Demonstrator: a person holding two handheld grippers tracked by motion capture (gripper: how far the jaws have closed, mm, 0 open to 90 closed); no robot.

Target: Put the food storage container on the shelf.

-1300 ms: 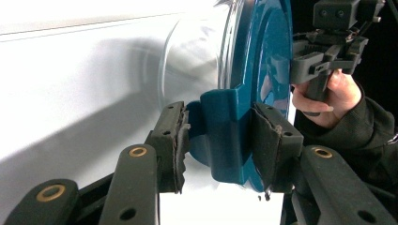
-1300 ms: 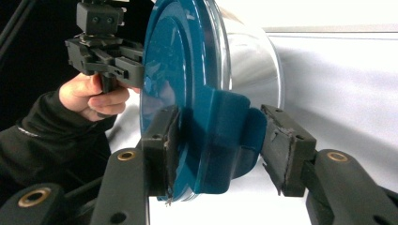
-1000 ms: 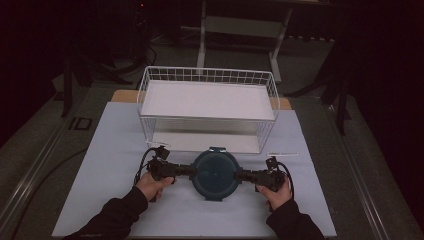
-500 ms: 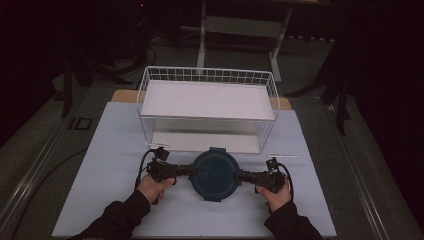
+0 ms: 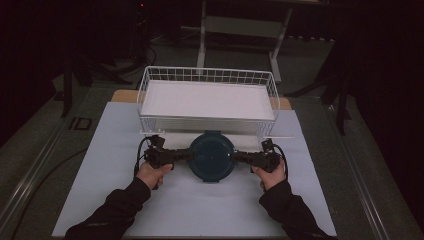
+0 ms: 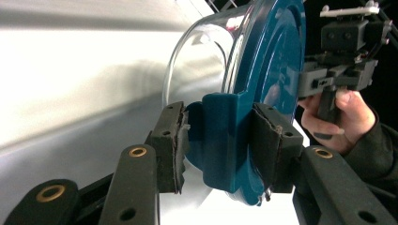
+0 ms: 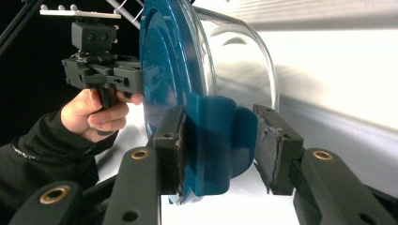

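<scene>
While both of our hands hold it from opposite sides, the round container (image 5: pixel 211 155) with its dark blue lid hangs between the two grippers at the near middle of the white surface (image 5: pixel 200 210), just in front of the white wire basket (image 5: pixel 207 76), which stands at twelve o'clock from it. We have the left gripper (image 5: pixel 186 155) at the container's nine o'clock and the right gripper (image 5: pixel 236 156) at its three o'clock, so the line from one tool to the other runs straight across, parallel to the basket's long near wall. In the left gripper view the fingers (image 6: pixel 171 140) are clamped on the blue latch tab (image 6: pixel 220 140) at the lid's edge. In the right gripper view one pad presses the matching tab (image 7: pixel 211 140), while the other finger (image 7: pixel 274 147) seems to stand a shade off it; we judge the tab gripped there too, though less firmly. The clear bowl (image 6: pixel 202 56) under the lid looks empty, and it appears slightly clear of the surface. Neither hand is nearer the basket: both sit level with each other, so we judge the coming move a joint carry toward twelve o'clock, up and over the near rim, with the lid kept flat and the two grips kept in step
</scene>
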